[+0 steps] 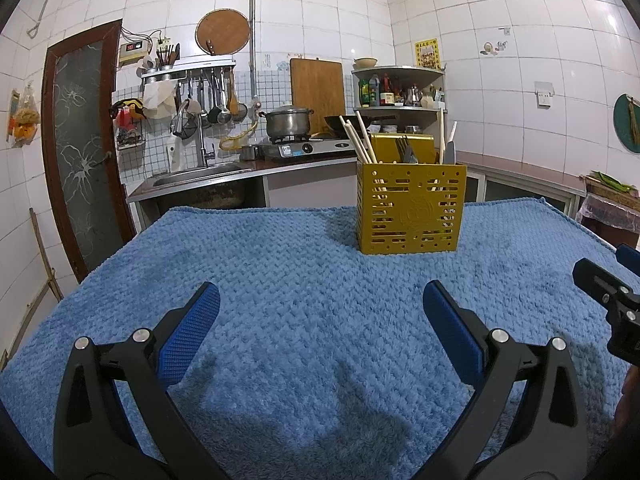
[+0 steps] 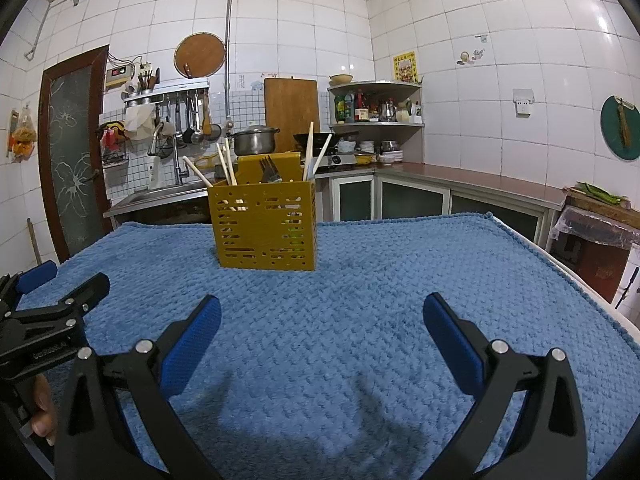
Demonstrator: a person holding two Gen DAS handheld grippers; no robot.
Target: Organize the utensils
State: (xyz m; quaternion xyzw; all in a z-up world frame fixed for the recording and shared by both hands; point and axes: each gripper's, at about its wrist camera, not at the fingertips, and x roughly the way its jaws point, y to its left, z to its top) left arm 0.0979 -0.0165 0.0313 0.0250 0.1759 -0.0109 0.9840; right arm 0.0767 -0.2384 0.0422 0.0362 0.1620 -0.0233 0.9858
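Observation:
A yellow slotted utensil holder (image 1: 411, 208) stands upright on the blue towel (image 1: 280, 280), ahead and right of my left gripper (image 1: 322, 298). It holds wooden chopsticks (image 1: 360, 136), forks (image 1: 406, 150) and pale spoon handles (image 1: 442, 132). In the right wrist view the holder (image 2: 266, 226) stands ahead and left of my right gripper (image 2: 322, 308), with chopsticks (image 2: 224, 166), forks (image 2: 270, 170) and spoon handles (image 2: 316, 154). Both grippers are open, empty and low over the towel. The right gripper shows at the left view's right edge (image 1: 612, 300); the left gripper shows at the right view's left edge (image 2: 48, 312).
The towel (image 2: 400, 264) covers the table, whose right edge (image 2: 576, 276) drops off. Behind are a sink (image 1: 200, 176), a gas stove with a steel pot (image 1: 289, 120), a corner shelf (image 1: 400, 92) and a door (image 1: 80, 148) at the left.

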